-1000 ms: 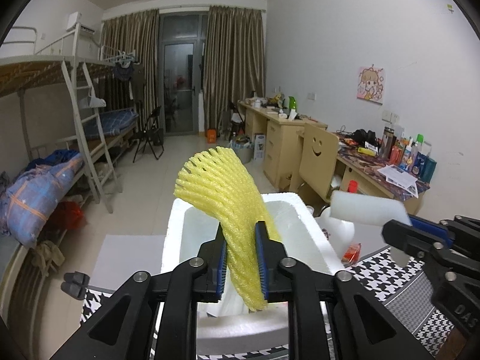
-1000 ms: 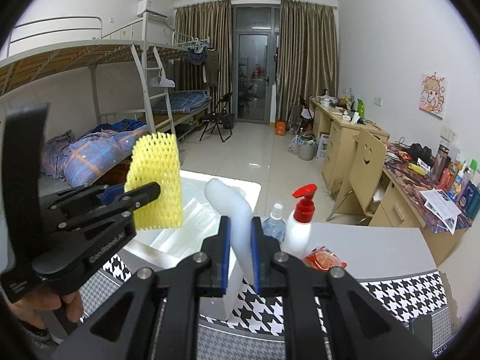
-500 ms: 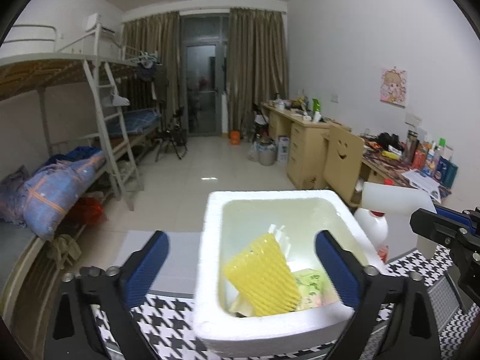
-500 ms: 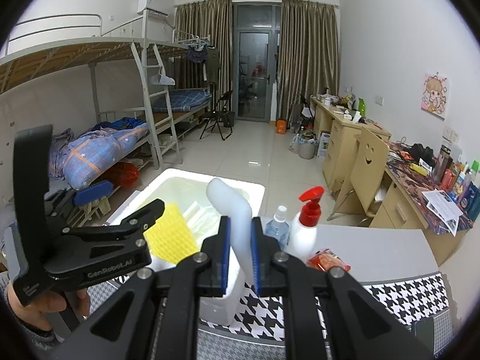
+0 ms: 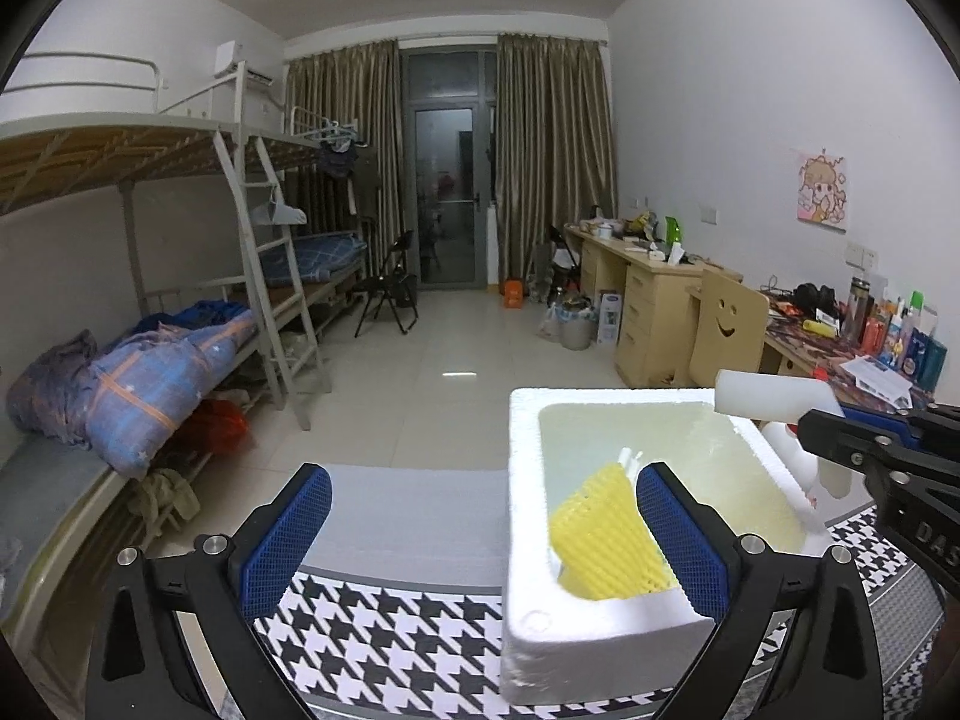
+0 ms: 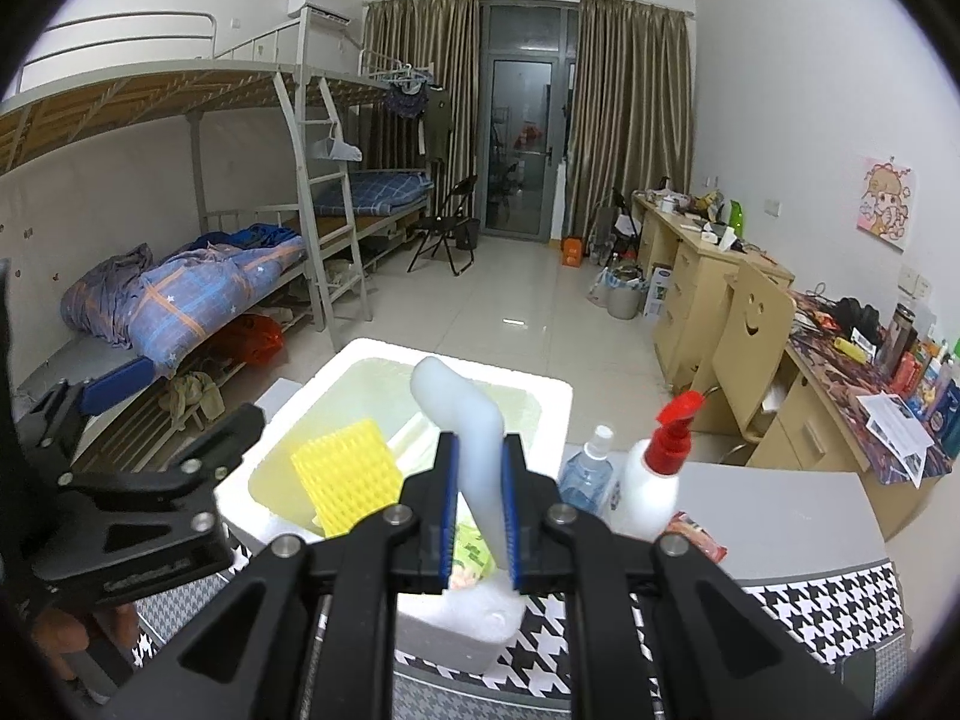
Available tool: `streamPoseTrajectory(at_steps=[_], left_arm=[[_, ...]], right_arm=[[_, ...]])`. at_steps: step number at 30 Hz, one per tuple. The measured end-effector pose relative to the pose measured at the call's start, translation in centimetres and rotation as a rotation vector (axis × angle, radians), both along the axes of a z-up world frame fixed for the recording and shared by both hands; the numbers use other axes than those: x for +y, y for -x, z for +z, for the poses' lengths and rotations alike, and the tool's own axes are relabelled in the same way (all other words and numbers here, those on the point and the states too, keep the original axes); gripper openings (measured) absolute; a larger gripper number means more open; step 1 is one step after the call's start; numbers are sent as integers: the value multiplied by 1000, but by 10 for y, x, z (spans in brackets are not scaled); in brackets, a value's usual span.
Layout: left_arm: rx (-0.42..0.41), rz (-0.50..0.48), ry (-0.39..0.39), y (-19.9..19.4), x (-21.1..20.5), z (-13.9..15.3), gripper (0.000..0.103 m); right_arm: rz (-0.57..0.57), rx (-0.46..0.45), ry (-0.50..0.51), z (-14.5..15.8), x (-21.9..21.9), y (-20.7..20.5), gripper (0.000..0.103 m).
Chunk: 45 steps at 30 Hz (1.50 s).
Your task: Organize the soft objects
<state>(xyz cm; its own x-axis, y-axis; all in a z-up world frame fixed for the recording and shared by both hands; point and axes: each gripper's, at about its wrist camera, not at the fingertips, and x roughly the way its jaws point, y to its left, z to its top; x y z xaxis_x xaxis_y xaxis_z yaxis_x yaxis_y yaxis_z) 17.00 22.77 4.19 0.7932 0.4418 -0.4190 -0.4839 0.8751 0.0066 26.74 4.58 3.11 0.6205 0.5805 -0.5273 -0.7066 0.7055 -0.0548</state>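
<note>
A white foam box (image 5: 523, 480) (image 6: 543, 399) stands on the houndstooth cloth. In it a yellow foam net (image 5: 600, 546) (image 6: 348, 474) leans against the near wall. My left gripper (image 5: 483, 498) is open wide over the box's left rim, and nothing is between its fingers; its right finger hides part of the net. In the right wrist view the left gripper (image 6: 174, 474) shows at the left. My right gripper (image 6: 480, 456) is shut on a bent white foam piece (image 6: 465, 414) (image 5: 771, 396), held above the box's near right part.
A white spray bottle with a red nozzle (image 6: 654, 480), a small clear bottle (image 6: 591, 471) and a red snack packet (image 6: 696, 540) stand right of the box. A green packet (image 6: 474, 546) lies inside it. The houndstooth cloth (image 5: 390, 618) covers the table's near part.
The left gripper opened and let go of the yellow net, which dropped into the box, then shifted left over the rim. The right gripper carried the white foam piece closer over the box.
</note>
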Motion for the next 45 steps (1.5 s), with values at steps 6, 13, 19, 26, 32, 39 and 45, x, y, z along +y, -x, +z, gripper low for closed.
streamPoseTrajectory(at_steps=[6,13,19,26,32,39,45], left_arm=[[-6,37,-20,12,4,-1,102],[-8,50,-15,22,10,-2,102],[-19,61,-4,28,14,0,102],[-48,33,-5,39,3,10,102],[-87,0,-21,56,-14,21,102],[-121,-31,-32,76,-30,35,102],[-144,-65,-40,91,-50,44,102]], right_arm=[[9,26,4,-2,10,-6,15],[18,96,30,-16,28,-21,25],[14,105,39,-21,27,-21,70],[27,94,13,-7,13,-6,76],[19,64,-30,7,-5,15,86],[-4,28,-76,19,-25,36,95],[-1,-17,-95,30,-46,61,95]])
